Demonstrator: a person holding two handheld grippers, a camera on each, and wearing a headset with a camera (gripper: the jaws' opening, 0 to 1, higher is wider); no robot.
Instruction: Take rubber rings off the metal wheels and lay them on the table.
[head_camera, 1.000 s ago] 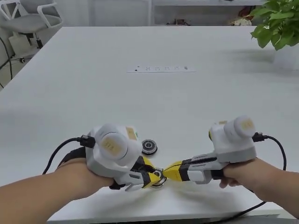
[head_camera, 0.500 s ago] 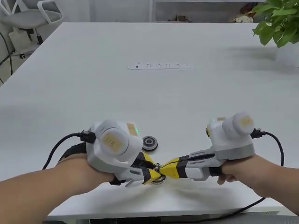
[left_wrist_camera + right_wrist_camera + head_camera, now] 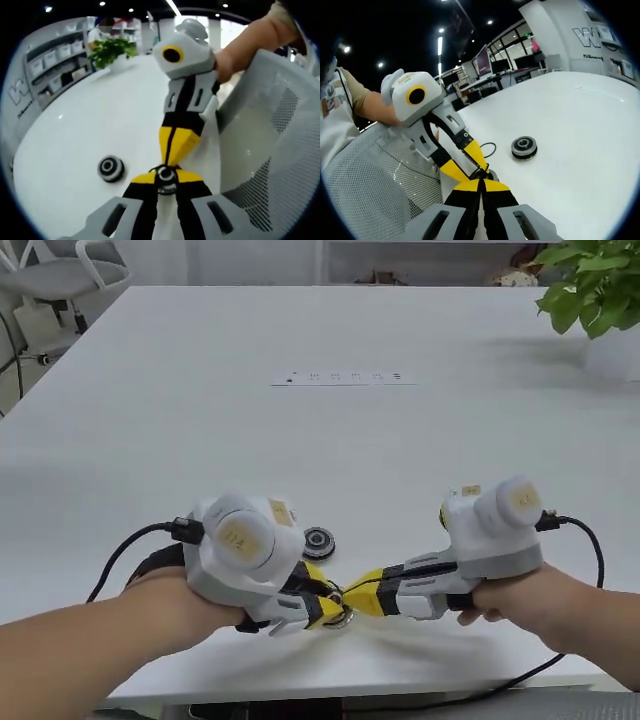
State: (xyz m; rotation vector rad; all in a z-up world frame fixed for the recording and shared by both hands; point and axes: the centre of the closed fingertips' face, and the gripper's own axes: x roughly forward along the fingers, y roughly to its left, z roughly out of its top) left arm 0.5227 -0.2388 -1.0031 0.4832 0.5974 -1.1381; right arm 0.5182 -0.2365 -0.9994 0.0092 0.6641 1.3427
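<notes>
Since half a second ago almost nothing has moved: the two grippers remain tip to tip at the near edge of the white table, and the loose wheel lies where it did; the small shift of the whole scene is the headset's own. Farthest left in the head view, a hand grips the left gripper, a black cable trailing from its rear. Its yellow-tipped jaws stand at a narrow gap, clamped on a small metal wheel held just over the table's front edge; the left gripper view shows that wheel's silver hub seated between the tips. Just behind this gripper, resting flat on the table, is a second wheel with a dark rubber ring around it, close to the gripper body but apart from it. To the right, the right gripper points leftward, meeting the left one. Its jaws are pressed together with no gap, and their tips touch the rim of the held wheel; whether they pinch that wheel's rubber ring is too small to tell. The right gripper view shows the closed yellow tips against the left gripper's, with the second wheel lying beyond on the table. Farther back on the table lies a white power strip, and a leafy plant stands at the far right corner.
</notes>
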